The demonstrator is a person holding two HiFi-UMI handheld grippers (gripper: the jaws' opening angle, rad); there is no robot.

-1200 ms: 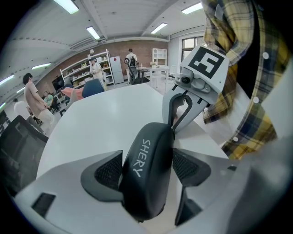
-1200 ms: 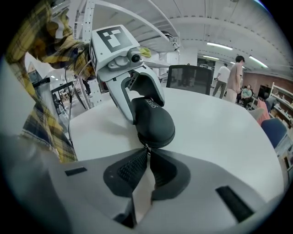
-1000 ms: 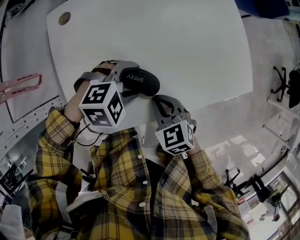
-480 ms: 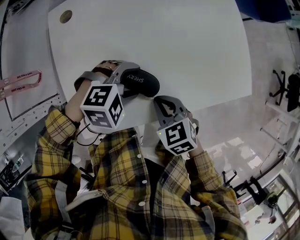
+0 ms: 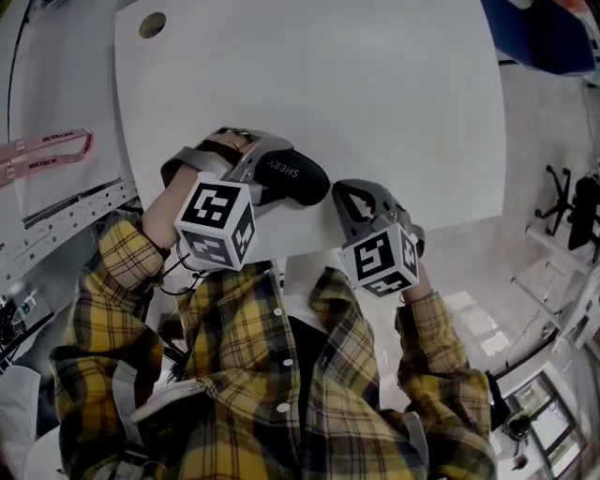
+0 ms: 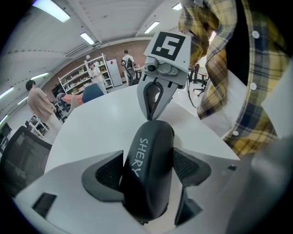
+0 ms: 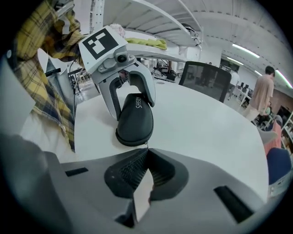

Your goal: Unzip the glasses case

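- Your left gripper [image 5: 262, 172] is clamped across the glasses case [image 6: 147, 173]. One ribbed pad [image 6: 109, 172] presses each long side, and the case fills the gap between them.
- The case lies flat on the white table [image 5: 375, 94], lettered side up. It sits close to the edge nearest your body.
- Your right gripper [image 7: 146, 150] faces the left one from the opposite end of the case. Its jaws are pressed together at the tips, pinching the small zip tab [image 7: 146, 144] that sticks out of that end.
- In the left gripper view, the right gripper's tips touch the far end of the case, in line with its length.
- The near table edge [image 5: 441, 208] runs just behind your right gripper. Its marker cube [image 5: 380, 263] hangs past that edge, over your plaid shirt [image 5: 281, 375].
- In the left gripper view, the same edge passes close on the right of the case, with the shirt just beyond it.
- Past the case, the white top stretches wide toward the far side and the right-hand edge.
- A round hole [image 5: 152, 24] sits in the far left corner, well apart from both grippers.
- A pink strap [image 5: 47, 152] lies on the neighbouring surface to your left, off this table.
- An office chair [image 7: 208, 80] stands beyond the far edge in the right gripper view.
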